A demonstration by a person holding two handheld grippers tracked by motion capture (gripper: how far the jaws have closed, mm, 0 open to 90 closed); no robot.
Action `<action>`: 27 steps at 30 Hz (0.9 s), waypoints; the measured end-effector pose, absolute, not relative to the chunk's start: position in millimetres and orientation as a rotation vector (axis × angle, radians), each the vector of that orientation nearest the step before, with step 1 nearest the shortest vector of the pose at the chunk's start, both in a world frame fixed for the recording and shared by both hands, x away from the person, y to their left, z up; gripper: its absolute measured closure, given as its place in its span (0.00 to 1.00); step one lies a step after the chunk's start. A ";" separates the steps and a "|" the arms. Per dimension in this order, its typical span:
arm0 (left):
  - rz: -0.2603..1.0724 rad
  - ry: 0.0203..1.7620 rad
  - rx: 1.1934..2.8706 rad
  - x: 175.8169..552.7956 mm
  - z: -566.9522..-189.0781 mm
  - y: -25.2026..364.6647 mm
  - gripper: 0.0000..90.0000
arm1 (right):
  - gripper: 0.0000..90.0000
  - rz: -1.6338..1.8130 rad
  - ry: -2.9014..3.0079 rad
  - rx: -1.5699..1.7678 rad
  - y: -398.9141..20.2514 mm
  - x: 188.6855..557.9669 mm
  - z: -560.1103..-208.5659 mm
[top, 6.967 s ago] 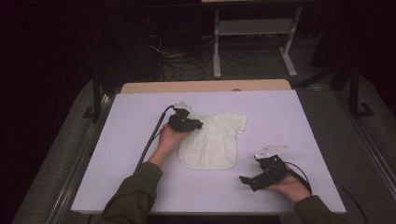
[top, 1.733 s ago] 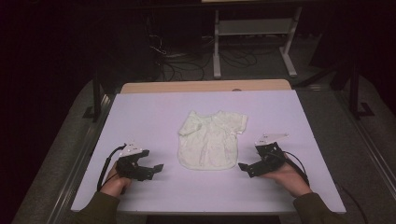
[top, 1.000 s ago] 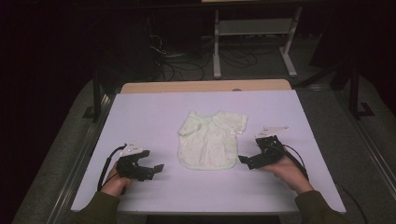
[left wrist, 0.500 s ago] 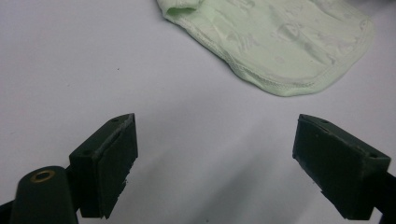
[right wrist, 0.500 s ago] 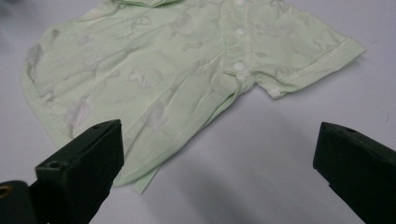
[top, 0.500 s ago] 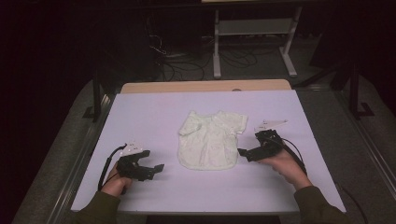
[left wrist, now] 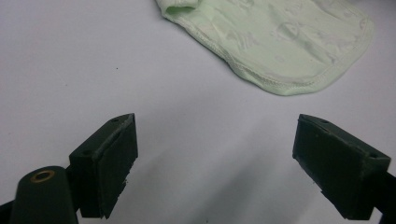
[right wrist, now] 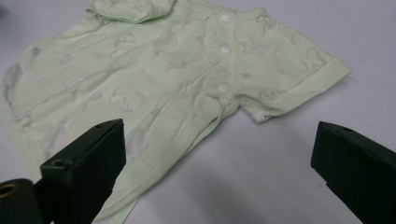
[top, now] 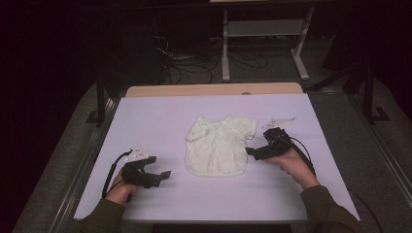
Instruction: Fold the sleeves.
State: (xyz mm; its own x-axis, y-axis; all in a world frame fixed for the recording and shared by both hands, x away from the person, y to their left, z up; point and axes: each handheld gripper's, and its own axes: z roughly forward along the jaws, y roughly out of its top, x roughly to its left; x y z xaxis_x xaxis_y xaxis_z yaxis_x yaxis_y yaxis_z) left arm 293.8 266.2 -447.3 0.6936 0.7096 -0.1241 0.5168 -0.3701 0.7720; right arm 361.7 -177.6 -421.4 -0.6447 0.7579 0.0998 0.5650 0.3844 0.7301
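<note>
Two tools sit low over the pale worktop (top: pixel 145 116). The left tool (top: pixel 156 175), near the front edge, has its jaws spread wide on nothing. The right tool (top: pixel 256 153), jaws likewise released, sits just beside the small green shirt (top: pixel 218 145), which lies flat mid-worktop, one sleeve folded over.
</note>
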 end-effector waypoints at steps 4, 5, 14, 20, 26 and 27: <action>0.288 0.936 2.057 293.8 -447.5 265.8 0.15 | 0.04 1.112 2.388 1.175 -176.8 368.3 -420.8; 0.288 0.934 2.058 293.9 -447.5 265.8 0.15 | 0.05 1.115 2.388 1.177 -176.6 369.6 -420.5; 0.285 0.934 2.057 294.0 -447.5 265.7 0.15 | 0.07 1.114 2.388 1.184 -172.6 382.2 -421.2; 0.283 0.934 2.054 294.0 -447.4 265.8 0.15 | 0.10 1.123 2.375 1.198 -172.0 390.0 -422.0; 0.281 0.935 2.055 294.2 -448.0 265.7 0.15 | 0.12 1.117 2.365 1.202 -173.6 398.6 -421.9; 0.282 0.934 2.056 294.1 -447.9 265.6 0.15 | 0.13 1.118 2.361 1.207 -173.7 400.0 -421.9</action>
State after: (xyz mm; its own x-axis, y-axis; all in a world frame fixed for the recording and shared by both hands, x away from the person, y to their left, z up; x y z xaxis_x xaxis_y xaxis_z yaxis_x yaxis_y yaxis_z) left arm 294.1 265.6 -447.9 0.6971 0.7054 -0.1283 0.5170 -0.3705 0.7717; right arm 400.0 -173.7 -421.9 -0.6196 0.7777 0.1061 0.5747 0.3575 0.7361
